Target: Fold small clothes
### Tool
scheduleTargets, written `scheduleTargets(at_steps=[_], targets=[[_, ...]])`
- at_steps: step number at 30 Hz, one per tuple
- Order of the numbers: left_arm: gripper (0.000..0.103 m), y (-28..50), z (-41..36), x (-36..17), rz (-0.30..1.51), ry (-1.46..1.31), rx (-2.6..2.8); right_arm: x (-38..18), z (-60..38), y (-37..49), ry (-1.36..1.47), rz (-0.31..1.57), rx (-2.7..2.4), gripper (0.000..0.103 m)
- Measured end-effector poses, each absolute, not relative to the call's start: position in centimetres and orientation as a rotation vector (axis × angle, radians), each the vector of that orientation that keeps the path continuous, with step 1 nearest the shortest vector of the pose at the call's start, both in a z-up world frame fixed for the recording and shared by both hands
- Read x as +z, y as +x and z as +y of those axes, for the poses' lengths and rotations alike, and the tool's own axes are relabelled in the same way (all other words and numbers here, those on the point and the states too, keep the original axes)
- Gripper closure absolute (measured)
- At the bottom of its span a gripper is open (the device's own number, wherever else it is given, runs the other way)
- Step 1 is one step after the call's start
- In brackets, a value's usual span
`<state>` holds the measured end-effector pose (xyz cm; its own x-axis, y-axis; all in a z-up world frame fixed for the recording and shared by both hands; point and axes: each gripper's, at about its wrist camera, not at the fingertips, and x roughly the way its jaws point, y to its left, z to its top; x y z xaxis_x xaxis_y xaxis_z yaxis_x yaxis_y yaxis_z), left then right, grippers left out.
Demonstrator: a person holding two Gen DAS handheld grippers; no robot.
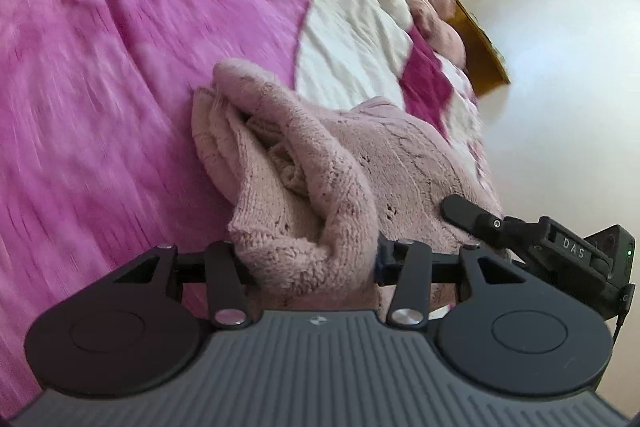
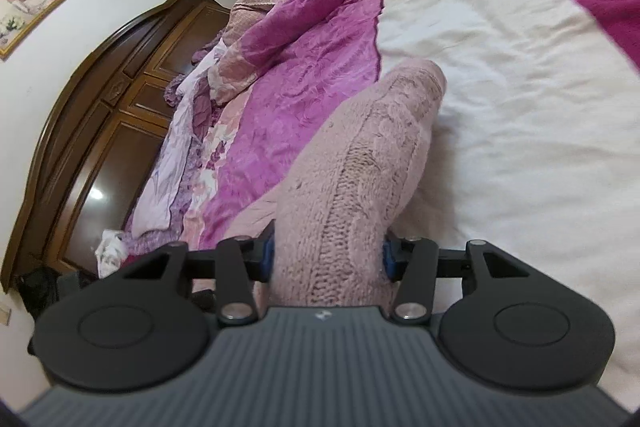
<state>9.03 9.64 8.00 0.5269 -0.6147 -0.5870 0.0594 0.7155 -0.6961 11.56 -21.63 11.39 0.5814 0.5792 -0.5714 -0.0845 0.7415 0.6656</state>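
Pink knit sweater [image 1: 304, 187]: soft, bulky, stretchy. Left gripper [image 1: 316, 263] and right gripper [image 2: 326, 259] half-closed, each pinching thick bunch. Better hold: edges.

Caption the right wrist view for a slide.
Right gripper clamps a pink knitted garment over the bedspread.

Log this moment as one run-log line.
left hand-held gripper: shut on pink knit garment | right hand-held gripper: shut on it | over bedspread

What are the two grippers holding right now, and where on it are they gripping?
Both hold the pink knitted sweater. The left gripper clamps a bunched fold of it; the right gripper clamps a rolled-up cable-knit section. Which part of the garment each is cannot be told.
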Motion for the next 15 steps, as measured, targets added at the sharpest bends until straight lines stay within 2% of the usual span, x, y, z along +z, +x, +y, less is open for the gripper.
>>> scheduleTargets(at_steps=[7,15], targets=[[0.051,2.0,5.2,7.5,0.975,-0.651,-0.500,11.0,-25.3,4.6,0.595,0.882,0.377,0.052],[0.050,-3.1,2.8,5.9,1.026,-0.349,-0.328,4.3,-25.3,1.4,0.525,0.968,0.237,0.044]])
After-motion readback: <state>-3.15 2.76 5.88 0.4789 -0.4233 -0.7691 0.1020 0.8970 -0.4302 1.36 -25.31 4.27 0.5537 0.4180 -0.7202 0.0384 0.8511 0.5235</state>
